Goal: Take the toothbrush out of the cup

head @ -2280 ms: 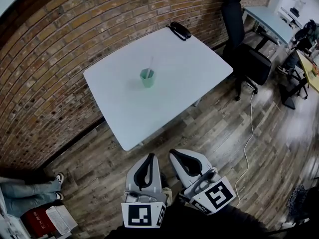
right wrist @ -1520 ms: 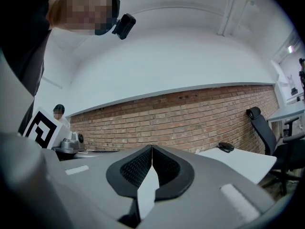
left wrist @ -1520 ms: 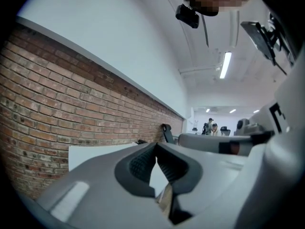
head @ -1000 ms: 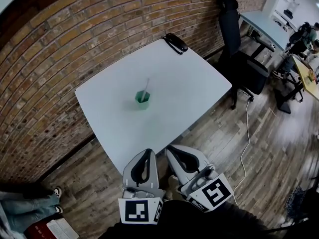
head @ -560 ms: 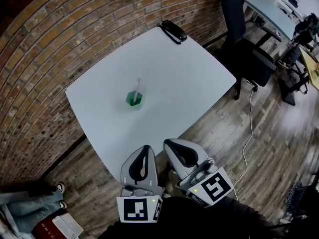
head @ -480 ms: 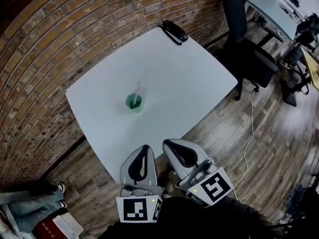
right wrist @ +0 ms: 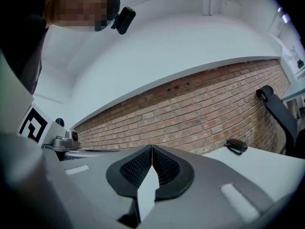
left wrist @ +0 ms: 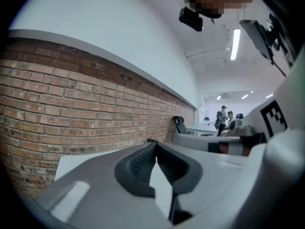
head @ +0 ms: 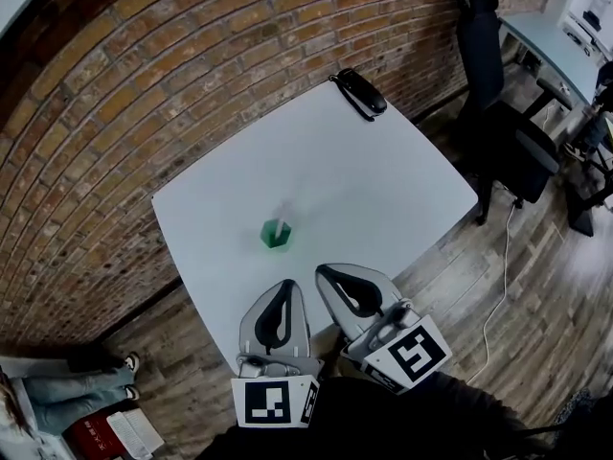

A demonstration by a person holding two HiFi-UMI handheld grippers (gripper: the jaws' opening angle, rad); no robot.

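Brick wall point(head: 144, 75) beyond green cup point(head: 276, 236) on white table point(head: 383, 180). Toothbrush point(head: 283, 211) stands in cup, top above rim, prob. easy pinch. L gripper point(head: 286, 284) & R gripper point(head: 322, 270) short of cup, near side. Both jaws together, empty, so likely just approaching.

Both grippers advanced toward the table point(head: 402, 161). Tips of left gripper point(head: 285, 285) and right gripper point(head: 327, 272) went from over the wood floor point(head: 460, 286) to over the table's near edge. The cup point(head: 276, 236) ended up much nearer them.
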